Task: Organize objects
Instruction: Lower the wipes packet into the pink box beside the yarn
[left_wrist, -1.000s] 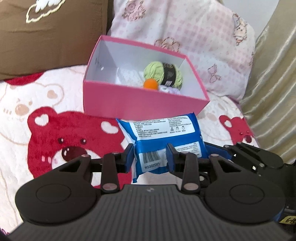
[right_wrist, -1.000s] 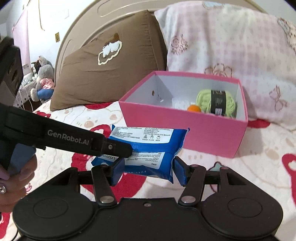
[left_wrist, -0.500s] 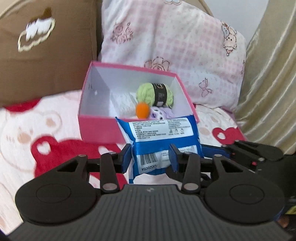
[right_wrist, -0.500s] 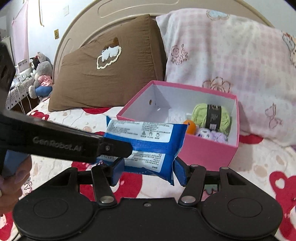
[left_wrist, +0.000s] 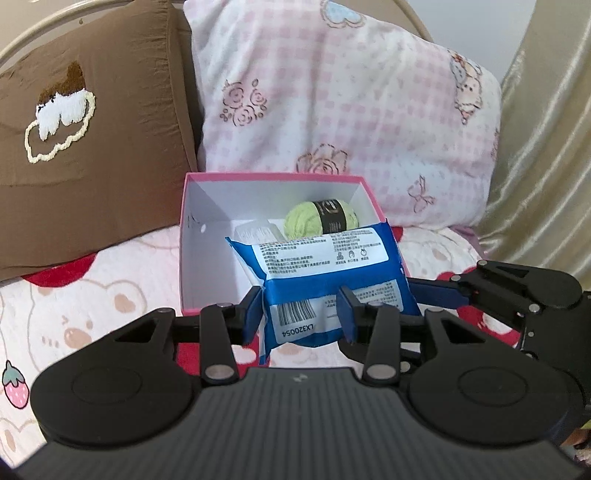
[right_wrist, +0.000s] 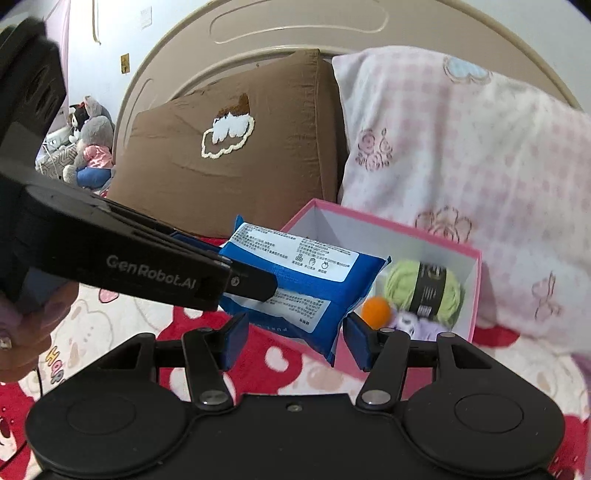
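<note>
Above the near edge of the open pink cardboard box (left_wrist: 207, 295), a blue plastic wipes packet with white printed labels (left_wrist: 325, 273) hangs clear of the bed, carried by both tools. Left tool (left_wrist: 301, 319): blue pads clenched on the packet's near, barcoded end. Right tool (right_wrist: 293, 341): pads set against the packet's lower corner; its right pad (right_wrist: 356, 345) looks to meet the wrapper, though the contact of its left pad is hard to make out, so its grip reads as probable only. The packet hides part of the box interior; visible inside are a ball of light green yarn with a black band (right_wrist: 424, 286), a small orange ball (right_wrist: 376, 312) and a blurred lilac item (right_wrist: 417, 326), unidentifiable. A white object behind the packet is half covered. Behind the box lean a brown pillow with a white cloud motif (right_wrist: 229, 147) and a pink checked pillow (left_wrist: 343, 107). Below lies the bed's red-and-white bear-print blanket (left_wrist: 92, 295). A hand (right_wrist: 26, 332), cut off at the frame edge, holds the left tool's body.
</note>
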